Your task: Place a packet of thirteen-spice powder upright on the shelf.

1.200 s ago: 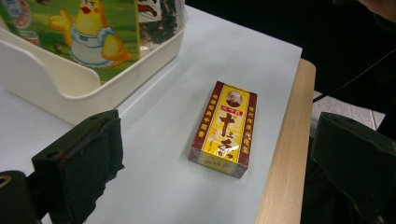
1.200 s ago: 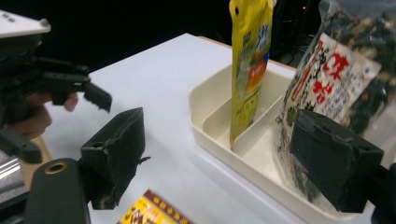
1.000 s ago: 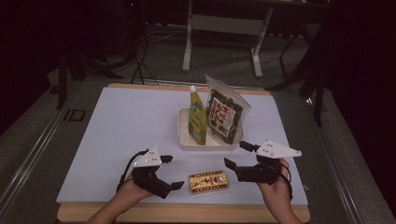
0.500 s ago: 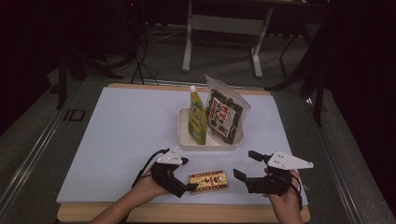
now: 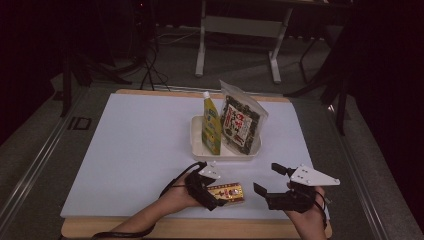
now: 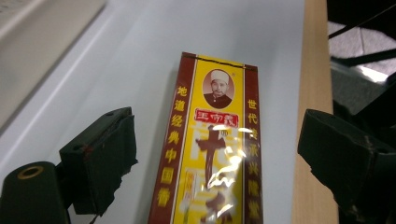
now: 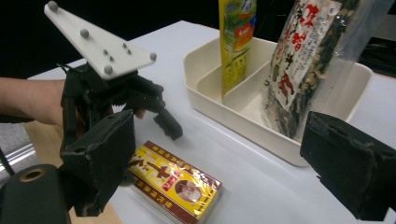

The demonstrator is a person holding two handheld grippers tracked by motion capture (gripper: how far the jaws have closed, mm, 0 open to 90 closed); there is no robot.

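Left gripper view: red and yellow box (image 6: 212,149) flat on the white board (image 6: 140,60), lying between the two black jaws, a gap showing on either side, pads not pressing on it.
Box in high view: near the front edge of the board, box (image 5: 227,192) just ahead of the person's left hand (image 5: 177,197).
Left gripper (image 5: 212,192): jaws apart around the box, just been closing in, nothing clamped.
Right gripper (image 5: 267,182): jaws wide apart, just been opening, nothing between them, well to the right of the box.
Right gripper view: box (image 7: 175,186) lying flat, left gripper (image 7: 144,126) over its far end.
Tray (image 5: 197,145): cream, behind the box, near mid-board.
Tray contents: yellow-green pouch (image 5: 211,125) standing upright, clear bag of dark dried food (image 5: 240,125) leaning beside it.
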